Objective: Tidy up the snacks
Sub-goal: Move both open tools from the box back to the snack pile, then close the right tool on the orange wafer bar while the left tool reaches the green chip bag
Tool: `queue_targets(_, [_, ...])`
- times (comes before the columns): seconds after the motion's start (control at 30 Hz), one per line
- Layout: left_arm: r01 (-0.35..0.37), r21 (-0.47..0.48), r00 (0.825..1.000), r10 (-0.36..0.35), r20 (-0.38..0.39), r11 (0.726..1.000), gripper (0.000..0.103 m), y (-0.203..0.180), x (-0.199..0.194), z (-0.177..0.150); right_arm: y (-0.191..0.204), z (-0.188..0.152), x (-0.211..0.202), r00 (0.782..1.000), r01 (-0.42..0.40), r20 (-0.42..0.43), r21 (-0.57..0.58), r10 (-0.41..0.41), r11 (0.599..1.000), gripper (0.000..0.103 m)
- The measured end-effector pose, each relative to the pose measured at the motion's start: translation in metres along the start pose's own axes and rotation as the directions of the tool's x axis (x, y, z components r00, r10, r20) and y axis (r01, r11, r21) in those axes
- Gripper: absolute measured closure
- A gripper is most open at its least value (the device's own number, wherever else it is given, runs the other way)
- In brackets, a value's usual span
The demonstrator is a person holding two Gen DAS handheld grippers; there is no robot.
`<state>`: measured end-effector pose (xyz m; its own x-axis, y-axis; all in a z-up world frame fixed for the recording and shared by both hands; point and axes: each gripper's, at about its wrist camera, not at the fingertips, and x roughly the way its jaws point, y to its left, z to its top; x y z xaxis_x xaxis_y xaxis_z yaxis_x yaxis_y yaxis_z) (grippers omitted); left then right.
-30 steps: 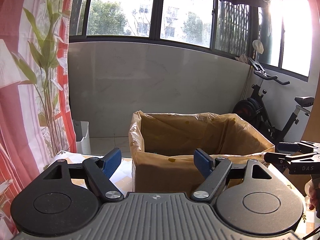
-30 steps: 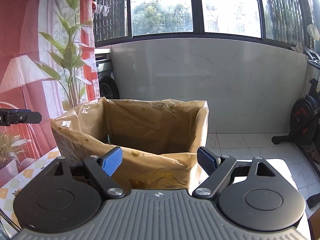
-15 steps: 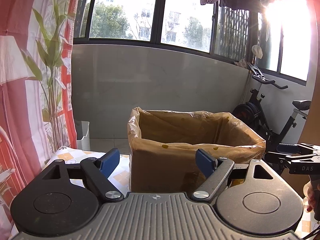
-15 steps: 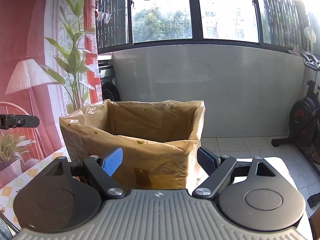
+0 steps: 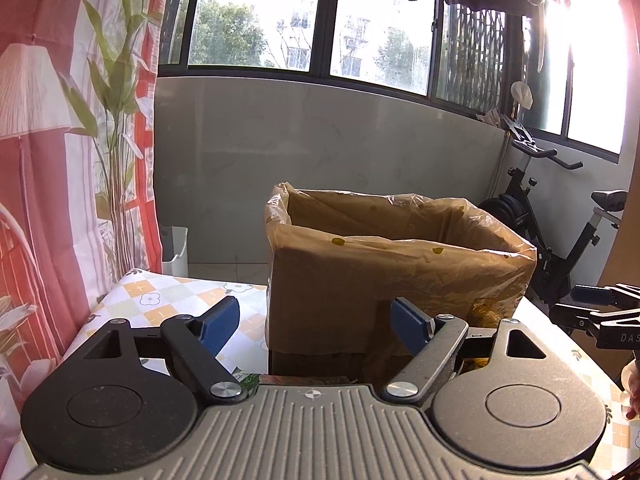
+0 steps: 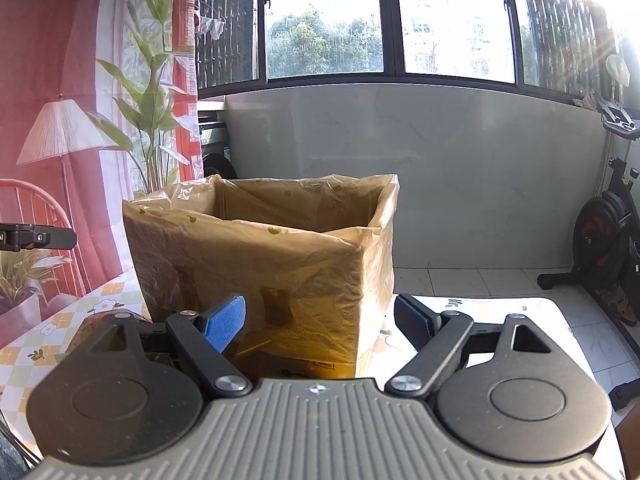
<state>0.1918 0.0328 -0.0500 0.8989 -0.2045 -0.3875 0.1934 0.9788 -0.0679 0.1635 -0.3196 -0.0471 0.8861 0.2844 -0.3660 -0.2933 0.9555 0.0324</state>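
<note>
A cardboard box lined with a yellowish plastic bag (image 5: 396,264) stands on the table ahead of both grippers; it also shows in the right wrist view (image 6: 264,256). Its inside is hidden from here. My left gripper (image 5: 316,328) is open and empty, low in front of the box. My right gripper (image 6: 320,322) is open and empty, also low before the box. The right gripper's tips show at the right edge of the left wrist view (image 5: 600,308). A snack wrapper edge (image 5: 296,380) peeks above the left gripper's body.
The table has a checked flower-print cloth (image 5: 172,300). A red printed curtain (image 5: 48,200) hangs at left. An exercise bike (image 5: 560,232) stands at right. A white bin (image 5: 175,244) sits on the floor beyond the table.
Both grippers have dropped lower and drawn back from the box, so its front wall now shows instead of its open top. Both stay open.
</note>
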Motion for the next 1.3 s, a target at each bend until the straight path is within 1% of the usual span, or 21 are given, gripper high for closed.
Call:
queue_targets(0.13, [0.011, -0.027, 1.0, -0.011, -0.007, 1.0, 0.019, 0.002, -0.003, -0.012, -0.006, -0.017, -0.002, 0.999, 0.015, -0.028, -0.016, -0.015, 1.0, 0.019])
queue_targets(0.23, [0.016, -0.049, 1.0, -0.017, -0.01, 0.999, 0.019, 0.004, -0.003, -0.024, -0.014, -0.033, -0.001, 0.997, 0.028, -0.066, -0.002, -0.028, 1.0, 0.019])
queue_targets(0.33, [0.006, -0.055, 1.0, -0.008, -0.022, 0.998, 0.019, 0.005, 0.0, -0.034, -0.021, -0.048, 0.001, 0.994, 0.05, -0.096, 0.011, -0.049, 0.999, 0.019])
queue_targets(0.43, [0.004, -0.065, 1.0, -0.005, -0.023, 0.998, 0.02, 0.006, 0.0, -0.042, -0.025, -0.067, 0.004, 0.99, 0.047, -0.134, 0.041, -0.041, 0.998, 0.019])
queue_targets(0.53, [0.004, -0.083, 1.0, -0.006, -0.022, 0.997, 0.02, 0.008, 0.0, -0.05, -0.022, -0.088, 0.01, 0.982, 0.033, -0.187, 0.024, -0.028, 0.999, 0.023])
queue_targets(0.6, [-0.002, -0.088, 1.0, -0.001, -0.026, 0.996, 0.02, 0.008, 0.0, -0.056, -0.019, -0.102, 0.015, 0.976, 0.019, -0.217, 0.004, -0.018, 1.0, 0.027])
queue_targets(0.63, [-0.005, -0.084, 1.0, 0.002, -0.03, 0.996, 0.02, 0.008, 0.001, -0.058, -0.017, -0.113, 0.023, 0.967, 0.017, -0.254, -0.006, -0.018, 1.0, 0.03])
queue_targets(0.7, [-0.014, -0.073, 0.999, 0.012, -0.034, 0.997, 0.02, 0.008, 0.002, -0.06, -0.017, -0.116, 0.026, 0.964, 0.016, -0.265, -0.001, -0.015, 1.0, 0.035])
queue_targets(0.83, [-0.021, -0.07, 0.999, 0.019, -0.027, 0.997, 0.02, 0.009, 0.002, -0.063, -0.017, -0.125, 0.039, 0.956, 0.004, -0.294, 0.046, 0.01, 0.999, 0.043])
queue_targets(0.93, [-0.03, -0.073, 0.999, 0.027, -0.041, 0.997, 0.02, 0.011, 0.006, -0.065, -0.013, -0.13, 0.046, 0.952, -0.002, -0.306, 0.038, 0.014, 0.999, 0.052])
queue_targets(1.0, [-0.033, -0.078, 0.998, 0.03, -0.046, 0.996, 0.02, 0.011, 0.008, -0.066, -0.008, -0.135, 0.047, 0.953, 0.009, -0.304, 0.024, -0.001, 1.0, 0.053])
queue_targets(1.03, [-0.033, -0.079, 0.998, 0.03, -0.047, 0.996, 0.02, 0.011, 0.009, -0.067, -0.007, -0.136, 0.046, 0.955, 0.012, -0.297, 0.011, -0.008, 1.0, 0.056])
queue_targets(1.13, [-0.032, -0.073, 0.998, 0.029, -0.054, 0.997, 0.02, 0.007, 0.011, -0.07, -0.005, -0.139, 0.043, 0.958, 0.006, -0.288, -0.011, -0.008, 1.0, 0.057])
queue_targets(1.3, [-0.015, -0.058, 0.998, 0.011, -0.063, 0.998, 0.02, -0.003, 0.012, -0.076, -0.007, -0.14, 0.042, 0.96, 0.001, -0.281, 0.005, 0.0, 1.0, 0.058])
